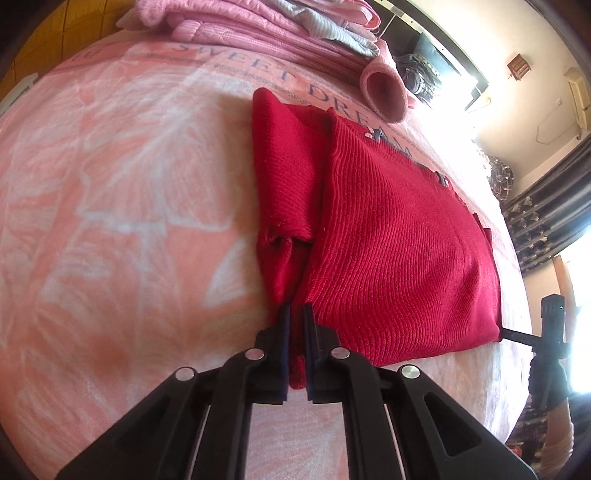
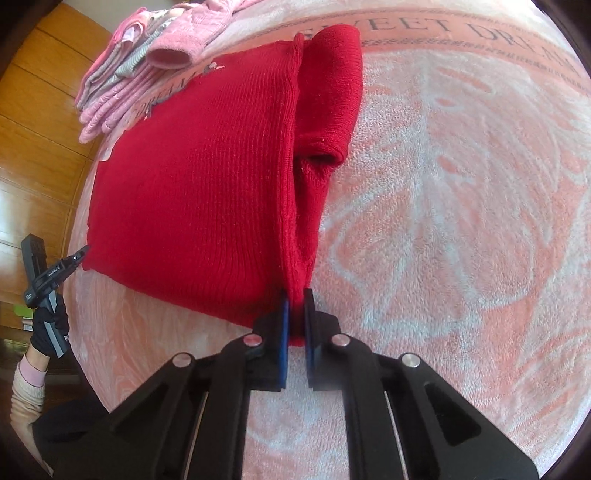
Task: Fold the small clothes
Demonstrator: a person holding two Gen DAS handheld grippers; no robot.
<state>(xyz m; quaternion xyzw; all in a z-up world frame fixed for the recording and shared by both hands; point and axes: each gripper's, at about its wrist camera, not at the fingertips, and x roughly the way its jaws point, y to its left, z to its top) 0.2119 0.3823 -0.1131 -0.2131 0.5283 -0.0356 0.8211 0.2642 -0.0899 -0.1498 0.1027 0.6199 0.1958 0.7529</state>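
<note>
A red knit sweater [image 1: 399, 236] [image 2: 192, 177] lies flat on the pink bedspread [image 1: 110, 184] [image 2: 461, 221], with one sleeve [image 1: 280, 166] [image 2: 328, 92] folded along its side. My left gripper [image 1: 295, 310] is shut on the sweater's near hem corner on the sleeve side in the left wrist view. My right gripper [image 2: 295, 295] is shut on the hem corner by the sleeve in the right wrist view. Each view shows the other gripper [image 1: 517, 336] [image 2: 75, 258] at the opposite hem corner, held by a gloved hand [image 2: 50, 328].
A pile of folded pink and grey clothes [image 1: 266, 33] [image 2: 125, 74] sits at the far edge of the bed, just beyond the sweater. Wooden panelling [image 2: 33, 155] stands on one side; a dark curtain [image 1: 554, 214] and bright window are on the other.
</note>
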